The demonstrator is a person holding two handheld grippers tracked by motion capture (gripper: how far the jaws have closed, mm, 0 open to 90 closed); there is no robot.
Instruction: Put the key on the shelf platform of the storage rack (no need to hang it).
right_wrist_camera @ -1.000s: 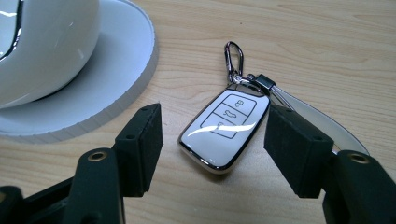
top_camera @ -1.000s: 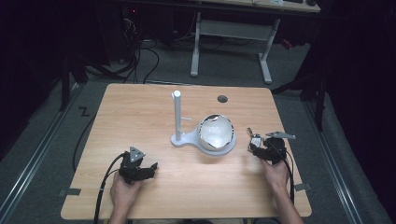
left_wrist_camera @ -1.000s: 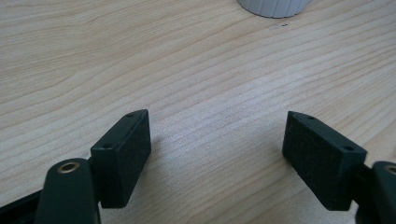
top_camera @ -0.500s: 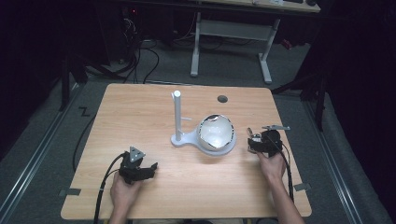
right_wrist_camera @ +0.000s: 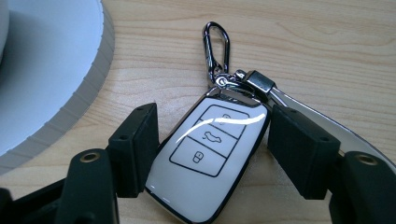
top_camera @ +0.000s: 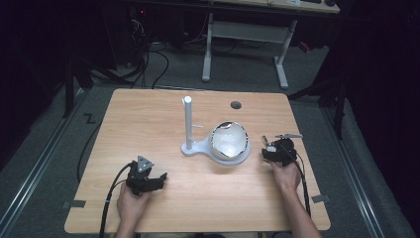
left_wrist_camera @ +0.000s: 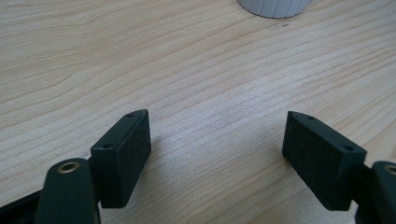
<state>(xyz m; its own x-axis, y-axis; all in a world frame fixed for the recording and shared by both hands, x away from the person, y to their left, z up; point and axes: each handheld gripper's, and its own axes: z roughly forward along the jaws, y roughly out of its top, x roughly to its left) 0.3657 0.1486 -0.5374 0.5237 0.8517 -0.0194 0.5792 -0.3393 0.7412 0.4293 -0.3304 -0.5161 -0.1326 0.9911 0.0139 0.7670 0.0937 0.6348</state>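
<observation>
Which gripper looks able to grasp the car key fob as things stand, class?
Probably the right gripper: its open jaws already straddle the key fob lying flat on the table, nothing between them.

The white plastic stand (top_camera: pixel 216 148), a round base with a tall upright post, is the one real obstacle on the light wooden bench (top_camera: pixel 148 119), and it sits mid-bench. Left of the stand, behind it and in front of it the wood lies bare, so a hand-held gripper could pass freely there. Right of the stand, the white car key fob with its metal clip (right_wrist_camera: pixel 212 147) narrows the passage.
</observation>
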